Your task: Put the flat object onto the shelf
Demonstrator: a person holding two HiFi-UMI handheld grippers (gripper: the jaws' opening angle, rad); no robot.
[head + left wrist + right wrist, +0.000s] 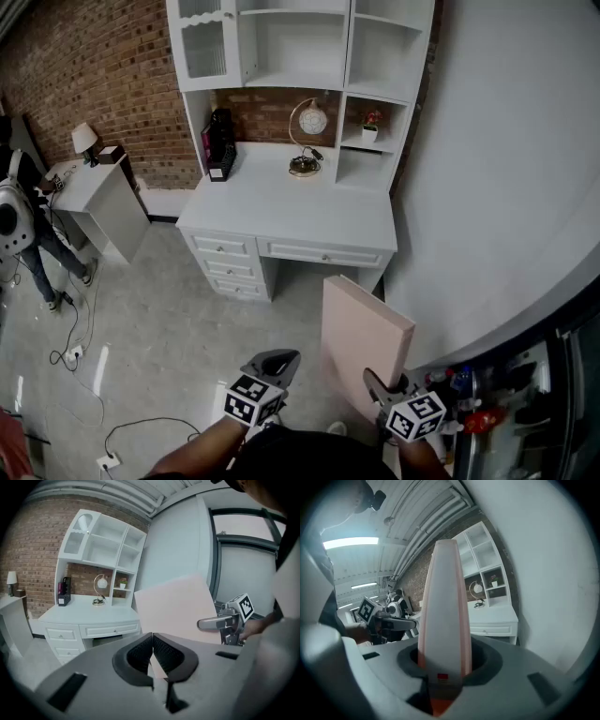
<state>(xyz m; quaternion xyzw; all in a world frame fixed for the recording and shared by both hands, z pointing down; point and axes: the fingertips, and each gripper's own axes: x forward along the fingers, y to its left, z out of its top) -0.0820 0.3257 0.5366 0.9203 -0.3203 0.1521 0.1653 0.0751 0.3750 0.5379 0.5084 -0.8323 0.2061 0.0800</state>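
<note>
Right gripper view: pink board (443, 597) upright, gripped by right tongs (443, 656); left tongs (152, 641) clenched.

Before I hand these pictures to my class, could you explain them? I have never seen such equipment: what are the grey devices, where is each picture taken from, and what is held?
No robot here: a person holds a two-jaw gripper in each hand. The head view looks down from a camera on the person's head at the left gripper and right gripper. The other two views come from cameras riding on each gripper, looking along its jaws. The right gripper is clamped on a flat pink panel, held upright on edge; the left gripper is shut and empty. Ahead stands a white desk with shelves above. On it are a black holder and a round ornament; a small plant sits in a cubby.
</note>
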